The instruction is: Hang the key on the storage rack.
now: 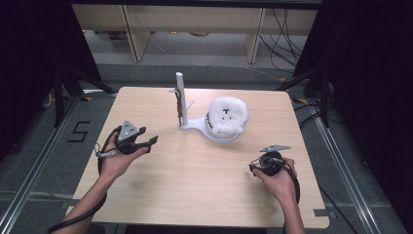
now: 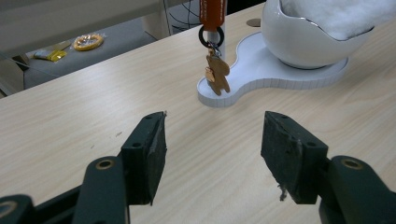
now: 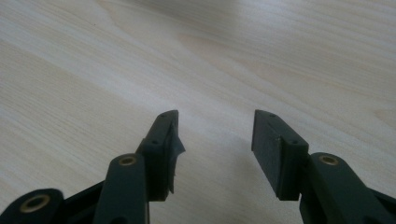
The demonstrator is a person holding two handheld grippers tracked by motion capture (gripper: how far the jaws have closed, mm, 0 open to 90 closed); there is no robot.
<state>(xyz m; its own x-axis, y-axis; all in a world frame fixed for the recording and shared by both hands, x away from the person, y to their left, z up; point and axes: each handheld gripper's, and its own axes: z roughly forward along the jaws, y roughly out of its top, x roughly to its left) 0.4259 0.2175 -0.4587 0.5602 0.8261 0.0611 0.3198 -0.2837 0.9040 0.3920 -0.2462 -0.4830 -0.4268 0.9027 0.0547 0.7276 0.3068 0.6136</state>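
The left tool is held wide apart with nothing between its jaws, aimed at the white stand from its left, where a small brown keychain charm is seen hanging from an orange strap on the stand's post. The right tool is also held wide and empty over the bare desk, well apart from the stand. A fluffy white ball is seated in the stand's bowl, just beside the post.

Ahead of the left gripper, the bowl and strap are cut off at the top edge.
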